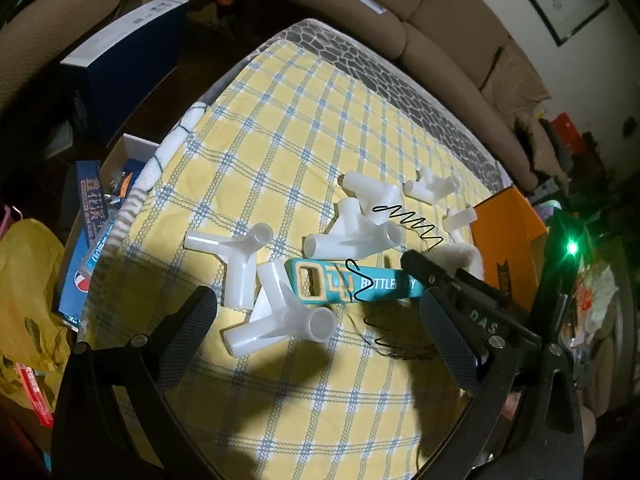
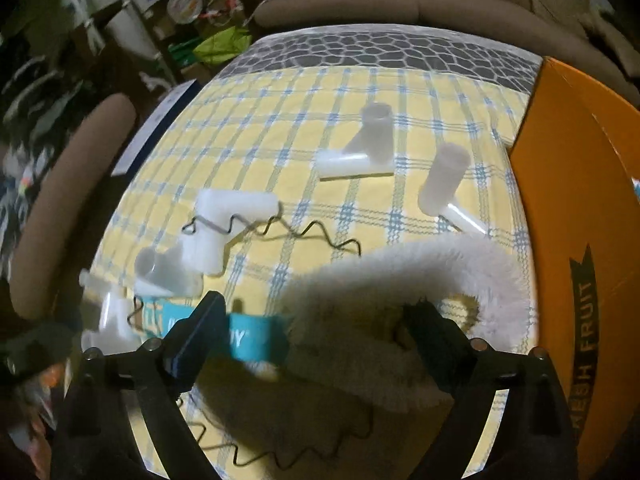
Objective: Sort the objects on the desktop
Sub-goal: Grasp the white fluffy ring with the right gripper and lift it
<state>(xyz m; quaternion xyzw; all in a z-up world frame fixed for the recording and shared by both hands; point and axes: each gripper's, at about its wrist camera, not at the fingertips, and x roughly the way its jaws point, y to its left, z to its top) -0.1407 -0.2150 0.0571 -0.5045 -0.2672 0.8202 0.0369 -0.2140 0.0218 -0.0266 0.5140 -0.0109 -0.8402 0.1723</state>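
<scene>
Several white three-way pipe connectors [image 1: 280, 320] [image 2: 360, 152] lie on the yellow checked cloth [image 1: 280, 140]. Among them are a teal bottle opener [image 1: 360, 286] [image 2: 248, 340] and black zigzag wires [image 1: 408, 220] [image 2: 320, 236]. My left gripper [image 1: 316, 296] hangs open just above the nearest connector and the opener, touching neither. My right gripper [image 2: 316, 308] stands wide open over a white fluffy brush-like piece [image 2: 460, 264]. That piece curves between and past its fingers, and I cannot see the pads pressing on it. In the left wrist view one right finger [image 1: 420, 266] sits beside the fluffy piece [image 1: 460, 254].
An orange cardboard box [image 2: 580, 200] [image 1: 508, 224] marked FRESH FRUIT stands at the table's right edge. Blue boxes [image 1: 120, 60] and a yellow bag [image 1: 28, 280] sit off the left edge. A brown sofa [image 1: 420, 8] runs behind the table. The far half of the cloth is bare.
</scene>
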